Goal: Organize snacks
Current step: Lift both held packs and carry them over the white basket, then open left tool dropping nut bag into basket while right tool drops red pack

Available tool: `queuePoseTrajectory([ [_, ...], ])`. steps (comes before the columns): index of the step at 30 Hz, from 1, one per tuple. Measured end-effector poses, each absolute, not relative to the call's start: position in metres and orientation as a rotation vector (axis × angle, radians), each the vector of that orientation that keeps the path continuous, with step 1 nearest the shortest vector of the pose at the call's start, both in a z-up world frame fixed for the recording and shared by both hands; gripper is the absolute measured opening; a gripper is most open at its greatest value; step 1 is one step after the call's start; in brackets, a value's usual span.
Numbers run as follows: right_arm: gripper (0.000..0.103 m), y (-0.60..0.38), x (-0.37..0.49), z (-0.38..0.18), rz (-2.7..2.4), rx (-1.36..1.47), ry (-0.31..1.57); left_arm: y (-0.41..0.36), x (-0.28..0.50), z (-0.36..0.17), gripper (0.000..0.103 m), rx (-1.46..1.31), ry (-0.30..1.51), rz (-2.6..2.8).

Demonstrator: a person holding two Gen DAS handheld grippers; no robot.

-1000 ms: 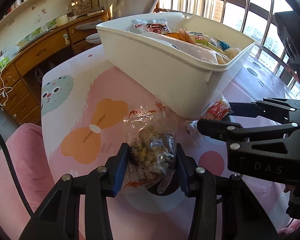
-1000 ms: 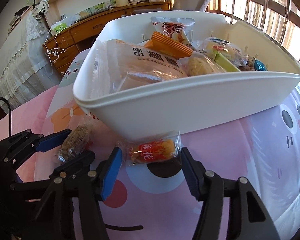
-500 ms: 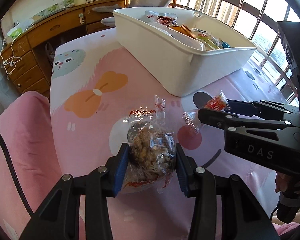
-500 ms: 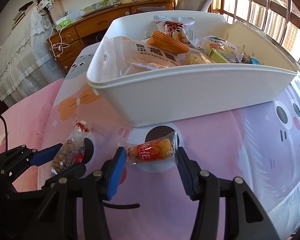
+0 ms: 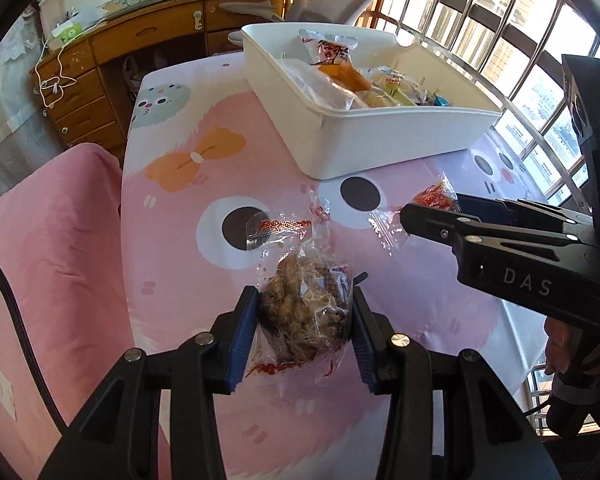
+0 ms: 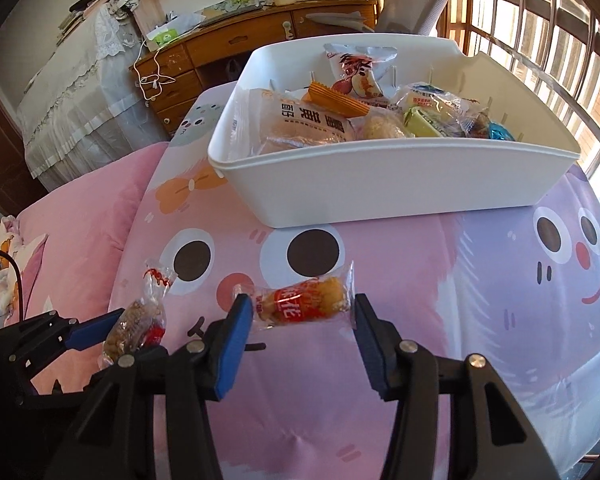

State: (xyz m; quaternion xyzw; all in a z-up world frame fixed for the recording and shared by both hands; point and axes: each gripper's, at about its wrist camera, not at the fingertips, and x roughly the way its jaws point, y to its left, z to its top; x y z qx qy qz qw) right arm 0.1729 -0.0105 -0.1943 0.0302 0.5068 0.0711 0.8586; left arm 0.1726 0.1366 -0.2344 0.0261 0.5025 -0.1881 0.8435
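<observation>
Item 1: left gripper (image 5: pixel 304 320), clamping a clear bag of brown crunchy snack (image 5: pixel 306 316) across its width, sitting low and centre in the left wrist view, lifted off the pink cartoon-print surface (image 5: pixel 188 264).

Item 2: right gripper (image 6: pixel 302 316), pinching a red-labelled fried-twist packet (image 6: pixel 302 306) by its 2 ends, the packet's long axis running crosswise between the pads, also hanging clear of the surface.

Item 3: white bin (image 6: pixel 400 184), already carrying several packets, lying ahead of both grippers toward the upper centre of each view. In the left wrist view the right gripper is sitting closer to the bin's near wall, so it looks better placed to drop first.
</observation>
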Motion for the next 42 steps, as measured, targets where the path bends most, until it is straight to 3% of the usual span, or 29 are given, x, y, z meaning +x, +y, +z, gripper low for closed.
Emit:
queuePoseTrajectory([
  [21,0.051,-0.142,0.198,-0.087,0.269,-0.022,0.921,0.011,0.202,-0.124,0.043,0.062,0.831,-0.308],
  [42,0.052,-0.194,0.304,-0.040,0.338,-0.037,0.804,-0.064,0.330,-0.061,0.043,0.076,0.706,-0.272],
])
